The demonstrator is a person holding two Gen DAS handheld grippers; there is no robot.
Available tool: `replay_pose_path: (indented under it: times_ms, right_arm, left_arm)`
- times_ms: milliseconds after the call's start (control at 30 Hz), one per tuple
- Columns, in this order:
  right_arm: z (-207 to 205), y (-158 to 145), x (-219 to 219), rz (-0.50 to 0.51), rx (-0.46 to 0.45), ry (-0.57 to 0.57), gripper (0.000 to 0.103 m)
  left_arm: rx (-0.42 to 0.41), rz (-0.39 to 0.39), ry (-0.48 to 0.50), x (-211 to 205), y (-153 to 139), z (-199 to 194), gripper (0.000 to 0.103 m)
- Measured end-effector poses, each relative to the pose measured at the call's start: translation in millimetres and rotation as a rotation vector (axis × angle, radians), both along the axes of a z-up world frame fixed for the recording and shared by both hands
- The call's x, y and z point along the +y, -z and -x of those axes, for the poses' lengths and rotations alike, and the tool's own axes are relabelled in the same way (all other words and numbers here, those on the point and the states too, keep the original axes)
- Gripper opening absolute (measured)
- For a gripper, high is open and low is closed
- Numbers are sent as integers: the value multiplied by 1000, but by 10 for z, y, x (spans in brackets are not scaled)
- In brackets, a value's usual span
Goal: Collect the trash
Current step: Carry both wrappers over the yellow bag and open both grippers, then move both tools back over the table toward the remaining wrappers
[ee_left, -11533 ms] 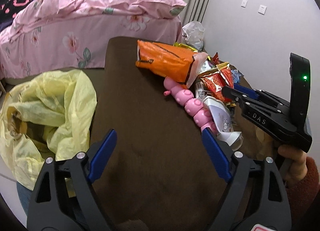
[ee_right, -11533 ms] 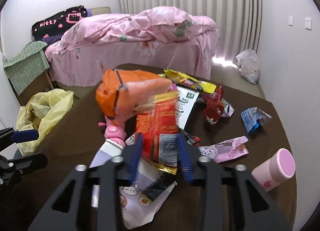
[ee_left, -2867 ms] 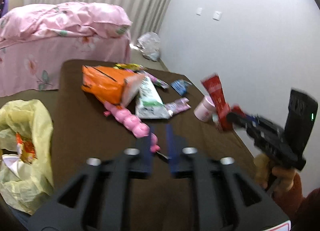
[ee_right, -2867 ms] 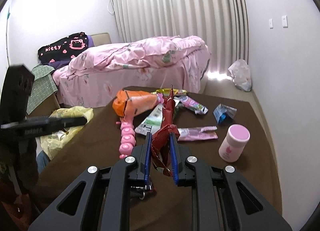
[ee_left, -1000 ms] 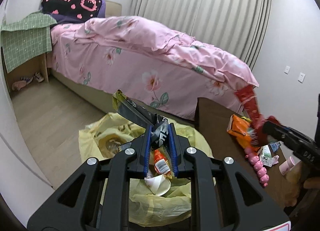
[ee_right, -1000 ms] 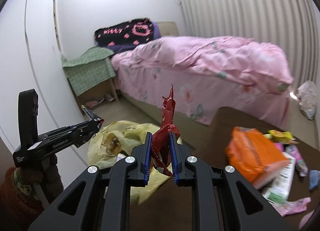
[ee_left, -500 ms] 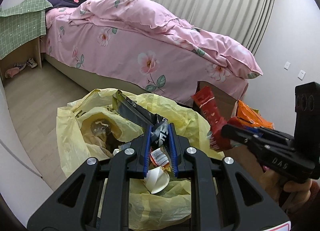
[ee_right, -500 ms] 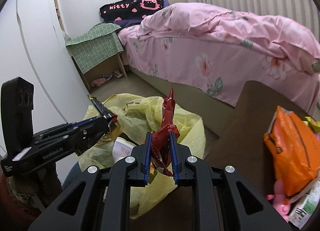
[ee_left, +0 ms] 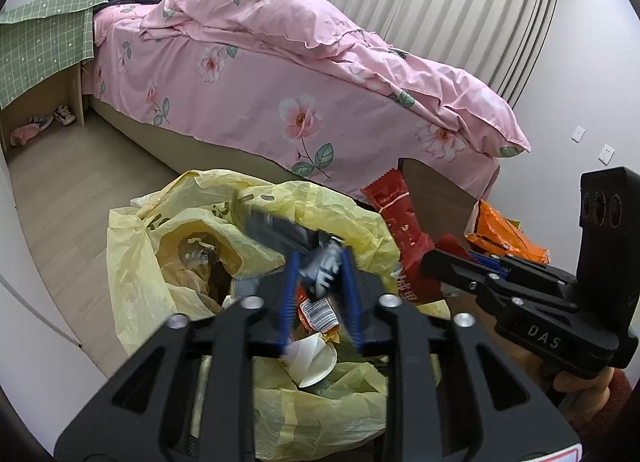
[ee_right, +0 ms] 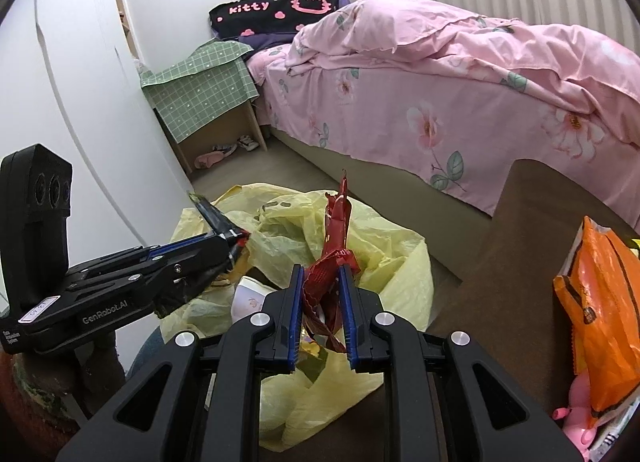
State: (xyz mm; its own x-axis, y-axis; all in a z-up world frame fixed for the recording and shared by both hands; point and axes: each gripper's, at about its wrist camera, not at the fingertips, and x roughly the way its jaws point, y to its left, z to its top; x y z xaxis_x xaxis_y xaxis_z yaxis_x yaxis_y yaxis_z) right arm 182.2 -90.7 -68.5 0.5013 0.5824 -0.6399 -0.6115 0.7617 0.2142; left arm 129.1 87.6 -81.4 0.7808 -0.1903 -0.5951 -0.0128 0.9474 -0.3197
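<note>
At lower centre, over the yellow bag (ee_left: 172, 262) on the wooden floor (ee_left: 80, 189), the left gripper (ee_left: 318, 294) jaws are opening around a dark wrapper (ee_left: 280, 227), while the right gripper (ee_right: 320, 314) clamps a red wrapper (ee_right: 336, 238).

Bag (ee_left: 132, 262): on the floor (ee_left: 80, 189), between the bed (ee_left: 280, 101) and the hand-held grippers, just beside the counter (ee_right: 532, 221) edge.
In the bag: a label-printed packet (ee_left: 318, 312) and a paper cup (ee_left: 316, 362), among other scraps.
Left hand-held gripper (ee_left: 320, 274): over the bag mouth, jaws opening, a dark wrapper (ee_left: 280, 229) between them.
Right hand-held gripper (ee_right: 322, 302): right of the left one, over the bag's counter side, a crumpled wrapper (ee_right: 336, 238) sticking up from its jaws.
Counter: right of the bag; a snack pack (ee_right: 600, 302) lies on it.
Bed: behind the bag.
Nightstand (ee_left: 44, 57): at the bed's head end; shoes (ee_left: 48, 119) beneath it.
</note>
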Motion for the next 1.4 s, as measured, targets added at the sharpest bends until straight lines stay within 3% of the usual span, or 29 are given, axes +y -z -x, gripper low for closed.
replay_pose_path:
  times_ms: [67,133,333,500,567,633,667,933,1133,1233,1400]
  right_arm:
    - [0,5,-4,7,-6,14,21]
    - [0,12,-33,-5,-1,17,38]
    - [71,-35,-126,-7,-8,31,39]
    - [244,-167,-406,-11,-43,83,40]
    - [355,-231,-588,0,-71,119,41]
    - [457,-274,-783,28,-92,163,57]
    - [504,-285,-887,51,-99,187,59]
    - [860,-272,-1933,167,-132,387,59]
    - [1010,-237,-2682,126,-127,555,59]
    - [1081,-198,-2890,105,-135,603,59]
    - [1064,-94,-3001,121,-127,641,59]
  left_arm:
    - [-6,11,-19,29,-23,19,43]
    - [-11,17,-40,68,-51,38,46]
    - [-21,53,-120,202,-121,103,49]
    - [-58,35,-102,115,-235,187,52]
    - [-72,28,-61,-5,-277,213,53]
    - [-85,18,-12,-172,-321,230,55]
    - [-93,13,18,-275,-342,238,56]
    - [-152,-50,266,-1201,-424,231,59]
    - [-203,-69,442,-1838,-444,131,63]
    - [-191,-47,480,-2066,-425,79,64]
    - [-172,-86,506,-2372,-352,-39,64]
